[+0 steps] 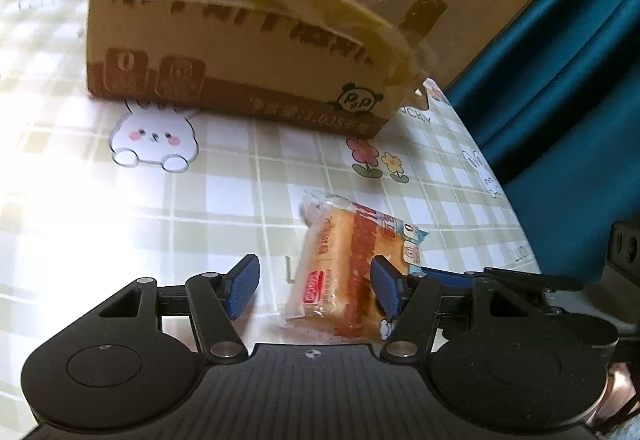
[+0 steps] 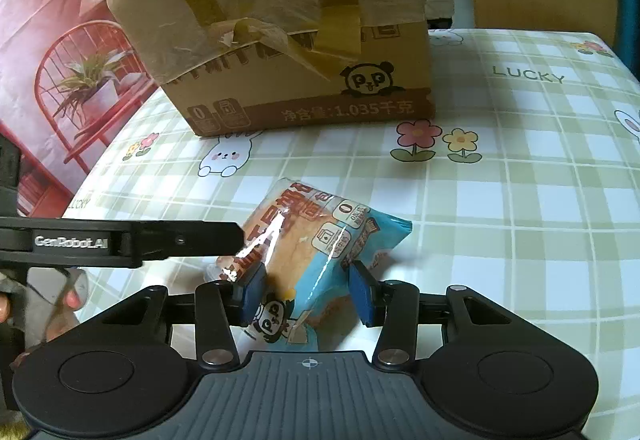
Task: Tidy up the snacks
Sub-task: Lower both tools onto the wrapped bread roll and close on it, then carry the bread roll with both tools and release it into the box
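Observation:
A wrapped bread snack [image 1: 344,264] in a clear, orange and blue packet lies on the checked tablecloth; it also shows in the right wrist view [image 2: 316,244]. My left gripper [image 1: 314,286] is open, with the packet lying between its blue pads, nearer the right one. My right gripper [image 2: 306,290] has its blue pads on both sides of the packet's near end; the jaws look partly closed around it, and contact is unclear. A taped cardboard snack box [image 1: 248,51] stands behind the packet, and it shows in the right wrist view too [image 2: 296,39].
The table's right edge [image 1: 516,215] borders a teal fabric surface [image 1: 568,87]. In the right wrist view the left gripper's black body [image 2: 120,242] reaches in from the left. A red plant picture [image 2: 60,51] stands beyond the table's left edge.

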Motion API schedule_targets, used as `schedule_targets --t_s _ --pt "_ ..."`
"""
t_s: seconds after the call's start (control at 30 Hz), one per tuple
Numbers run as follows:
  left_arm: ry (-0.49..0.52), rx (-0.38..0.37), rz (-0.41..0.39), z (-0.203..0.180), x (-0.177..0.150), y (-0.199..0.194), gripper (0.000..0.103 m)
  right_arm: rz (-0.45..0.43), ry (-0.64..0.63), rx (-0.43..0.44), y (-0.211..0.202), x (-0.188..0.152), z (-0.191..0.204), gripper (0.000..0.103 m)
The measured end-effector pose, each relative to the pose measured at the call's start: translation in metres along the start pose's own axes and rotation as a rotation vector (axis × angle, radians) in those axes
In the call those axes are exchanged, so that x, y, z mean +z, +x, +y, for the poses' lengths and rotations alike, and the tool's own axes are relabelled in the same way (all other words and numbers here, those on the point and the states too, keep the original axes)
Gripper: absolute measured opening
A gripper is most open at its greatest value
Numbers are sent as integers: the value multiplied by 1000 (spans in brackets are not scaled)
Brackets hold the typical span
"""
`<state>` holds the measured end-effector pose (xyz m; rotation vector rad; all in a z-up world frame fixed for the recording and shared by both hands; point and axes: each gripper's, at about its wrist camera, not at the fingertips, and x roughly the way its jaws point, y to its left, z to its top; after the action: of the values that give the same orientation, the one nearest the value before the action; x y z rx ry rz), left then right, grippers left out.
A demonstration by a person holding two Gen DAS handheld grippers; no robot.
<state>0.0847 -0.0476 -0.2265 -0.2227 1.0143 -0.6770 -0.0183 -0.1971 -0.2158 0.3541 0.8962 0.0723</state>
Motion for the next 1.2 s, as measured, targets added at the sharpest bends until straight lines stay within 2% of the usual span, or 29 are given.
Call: schedule_targets --t_s 0.1,0.17,0.3,0.5,0.63,0.83,1.07,1.2 --pt "-39 -18 17 5 -1 12 55 -7 4 12 3 0 -1 43" --pt "-59 -29 19 8 -4 15 55 -10 7 19 4 -1 -1 43" --pt "-86 -74 19 11 -7 16 45 -3 17 34 4 -2 -3 43" --pt "-62 -55 0 4 -5 7 44 -16 -29 32 1 -1 9 34" --pt "-43 -55 -46 -2 5 -10 42 -59 -60 39 -10 11 16 34" --pt "10 -61 -189 -23 41 -52 42 -182 -156 50 -44 54 38 33" --pt "104 -42 -382 -52 90 -109 42 -339 -259 80 -89 122 66 33" --pt "115 -42 -442 -57 125 -117 42 -398 -325 63 -97 164 78 33"
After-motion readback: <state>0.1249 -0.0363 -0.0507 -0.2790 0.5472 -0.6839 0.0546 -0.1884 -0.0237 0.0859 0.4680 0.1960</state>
